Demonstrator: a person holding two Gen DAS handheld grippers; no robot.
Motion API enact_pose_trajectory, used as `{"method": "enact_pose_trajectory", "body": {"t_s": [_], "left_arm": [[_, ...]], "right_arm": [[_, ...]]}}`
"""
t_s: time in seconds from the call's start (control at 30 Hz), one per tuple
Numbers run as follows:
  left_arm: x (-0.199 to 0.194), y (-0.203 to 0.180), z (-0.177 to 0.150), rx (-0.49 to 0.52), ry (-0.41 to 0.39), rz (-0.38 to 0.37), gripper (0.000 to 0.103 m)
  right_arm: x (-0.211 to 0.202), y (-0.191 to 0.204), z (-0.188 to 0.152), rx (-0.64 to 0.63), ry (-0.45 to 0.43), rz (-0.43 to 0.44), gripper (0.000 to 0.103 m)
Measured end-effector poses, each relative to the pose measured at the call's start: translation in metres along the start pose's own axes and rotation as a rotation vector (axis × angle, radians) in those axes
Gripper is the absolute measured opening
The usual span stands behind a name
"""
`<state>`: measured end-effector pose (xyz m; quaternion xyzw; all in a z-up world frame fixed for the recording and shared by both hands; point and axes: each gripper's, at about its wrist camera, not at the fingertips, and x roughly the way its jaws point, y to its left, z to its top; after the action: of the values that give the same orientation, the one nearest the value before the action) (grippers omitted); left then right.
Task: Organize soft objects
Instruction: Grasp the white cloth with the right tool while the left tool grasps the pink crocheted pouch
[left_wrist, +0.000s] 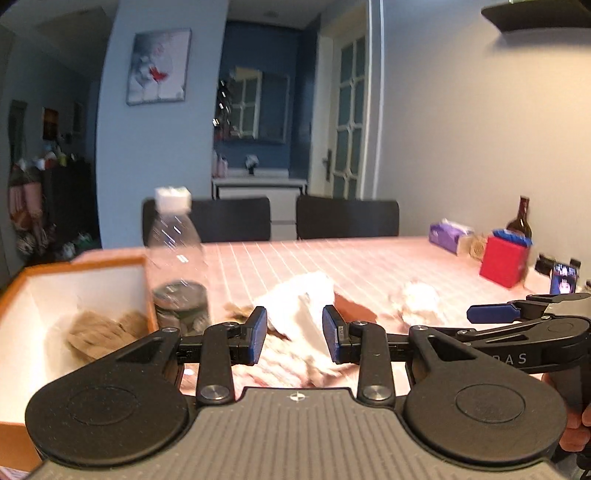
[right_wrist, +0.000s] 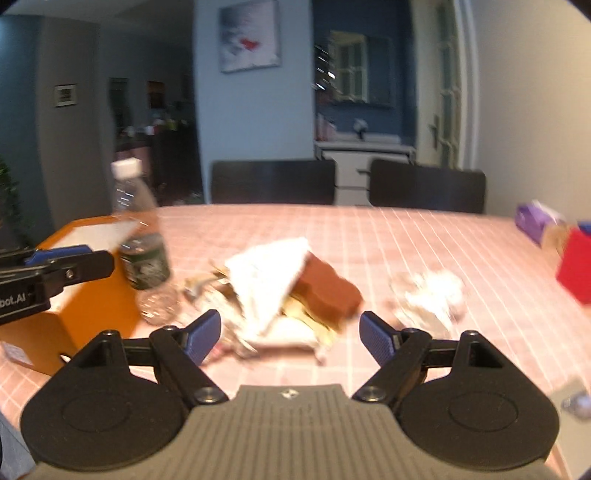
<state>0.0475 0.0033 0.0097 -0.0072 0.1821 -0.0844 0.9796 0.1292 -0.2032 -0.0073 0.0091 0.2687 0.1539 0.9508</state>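
Both grippers hang empty over the pink checked table (right_wrist: 406, 236): left gripper (left_wrist: 294, 334) fingers half apart, right gripper (right_wrist: 290, 336) fingers wide. The crumpled white cloth pile (right_wrist: 269, 280) lies just ahead. Risk: the clear plastic water bottle (right_wrist: 142, 243) beside it and the orange cardboard box (left_wrist: 74, 266) could get knocked.
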Motion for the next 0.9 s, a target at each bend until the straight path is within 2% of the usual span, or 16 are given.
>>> {"method": "enact_pose_trajectory", "body": {"t_s": [0.2,0.3,0.4,0.53,0.9], "left_arm": [[0.029,-0.007,-0.018,-0.016,0.097,-0.020,0.039],[0.044,-0.008,-0.025,0.013,0.136,0.005,0.054],[0.064,-0.012,-0.033,0.053,0.180,0.044,0.058],[0.085,-0.017,-0.045,0.127,0.222,0.084,0.073],[0.131,-0.029,-0.061,0.269,0.325,0.150,0.076]], "right_arm": [[0.020,-0.010,-0.017,0.029,0.047,-0.004,0.080],[0.033,-0.009,-0.016,0.033,0.061,0.008,0.079],[0.048,-0.008,-0.013,0.037,0.074,0.022,0.079],[0.066,-0.008,-0.011,0.042,0.102,0.030,0.079],[0.104,0.000,-0.004,0.033,0.142,0.080,0.079]]}}
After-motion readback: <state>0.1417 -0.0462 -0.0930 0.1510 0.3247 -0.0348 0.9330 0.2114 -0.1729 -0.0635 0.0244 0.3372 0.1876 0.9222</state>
